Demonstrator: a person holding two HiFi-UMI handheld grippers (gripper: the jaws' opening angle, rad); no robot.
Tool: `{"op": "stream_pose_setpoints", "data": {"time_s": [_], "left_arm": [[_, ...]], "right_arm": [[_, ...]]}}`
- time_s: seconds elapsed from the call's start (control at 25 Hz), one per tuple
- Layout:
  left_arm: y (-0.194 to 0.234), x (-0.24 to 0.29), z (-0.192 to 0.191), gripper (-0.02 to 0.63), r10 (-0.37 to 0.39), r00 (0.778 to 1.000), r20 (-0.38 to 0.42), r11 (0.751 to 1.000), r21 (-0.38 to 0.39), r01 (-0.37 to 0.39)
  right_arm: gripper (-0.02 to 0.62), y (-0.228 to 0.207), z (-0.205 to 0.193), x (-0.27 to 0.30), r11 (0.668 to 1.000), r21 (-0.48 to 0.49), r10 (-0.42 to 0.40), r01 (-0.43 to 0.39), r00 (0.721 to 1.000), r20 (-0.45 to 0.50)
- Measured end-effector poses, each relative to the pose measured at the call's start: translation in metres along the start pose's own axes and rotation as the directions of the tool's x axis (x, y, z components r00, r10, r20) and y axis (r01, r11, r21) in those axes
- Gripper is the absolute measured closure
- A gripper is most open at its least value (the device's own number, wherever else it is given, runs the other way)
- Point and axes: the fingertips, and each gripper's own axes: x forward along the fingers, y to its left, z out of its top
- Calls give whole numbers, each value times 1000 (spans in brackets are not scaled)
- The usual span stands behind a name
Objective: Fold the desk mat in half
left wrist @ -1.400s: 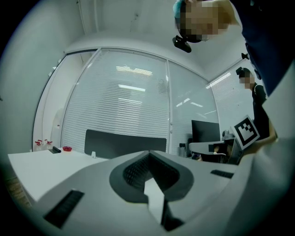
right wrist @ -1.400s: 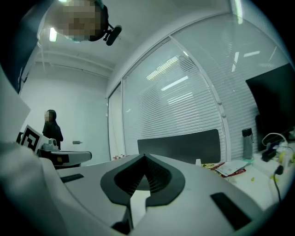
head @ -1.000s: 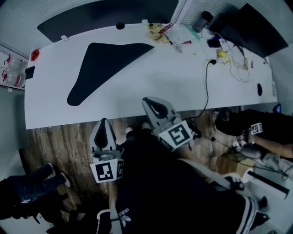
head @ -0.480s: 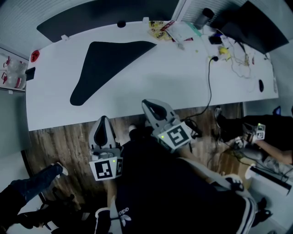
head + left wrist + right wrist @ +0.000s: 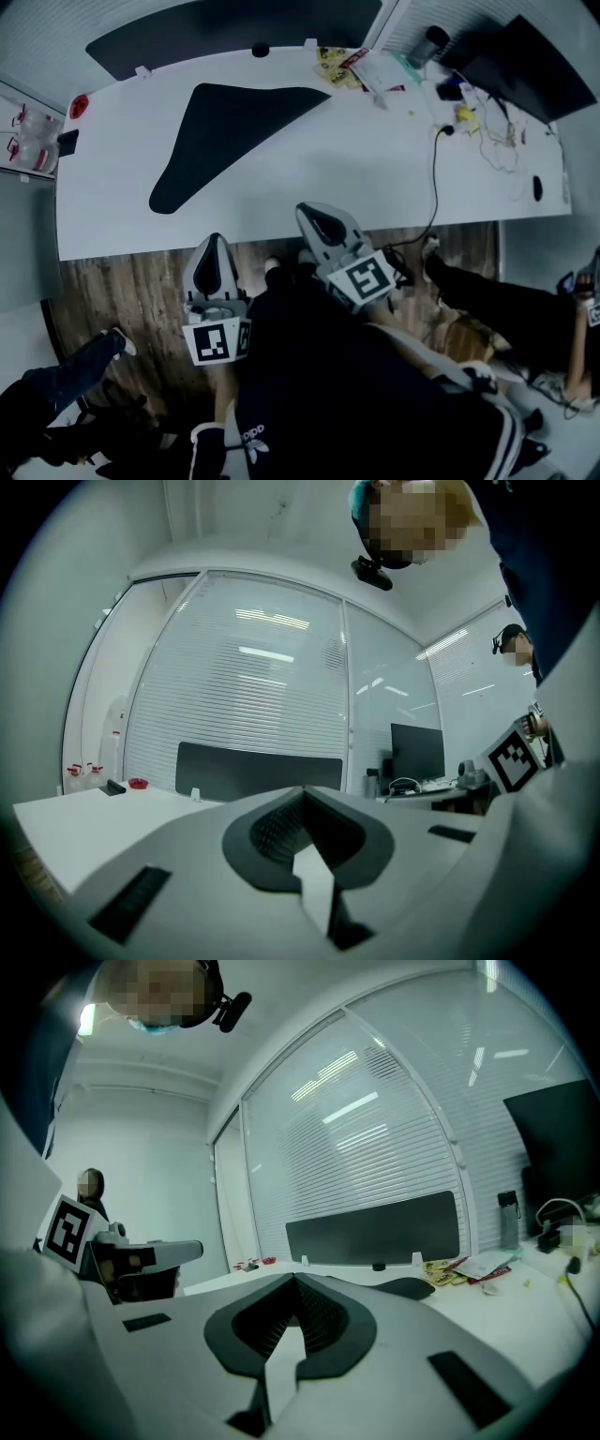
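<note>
Tongs on both sides are pressed together and hold nothing. Nearest, the left tongs (image 5: 214,246) hang over the brown wooden floor (image 5: 122,291), just short of the long white counter (image 5: 375,178). The right tongs (image 5: 309,214) sit at the counter's near edge. Farther on, well apart from both, the black desk mat (image 5: 225,131) lies flat on the counter's left half as a long triangle, its narrow rounded end pointing left. A thin black cable (image 5: 433,178) crosses the right half, and colourful snack packets (image 5: 333,66) lie at the far edge.
</note>
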Motion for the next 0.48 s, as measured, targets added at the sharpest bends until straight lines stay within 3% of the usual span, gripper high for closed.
{"op": "stream_pose_setpoints", "data": {"time_s": [0.2,0.36,0.48], "left_arm": [[-1,9,4,603,-20,1000,-10,999,48,21],[0,10,5,603,13,1000,3,1000,3,-13],[2,11,1,603,16,1000,-18,1000,22,-16]], "right_arm": [[594,-5,0,1,1000,15,-6,6,1000,6],[594,-9,0,4,1000,16,-5,5,1000,1],[594,-9,1,8,1000,21,0,0,1000,-5]]}}
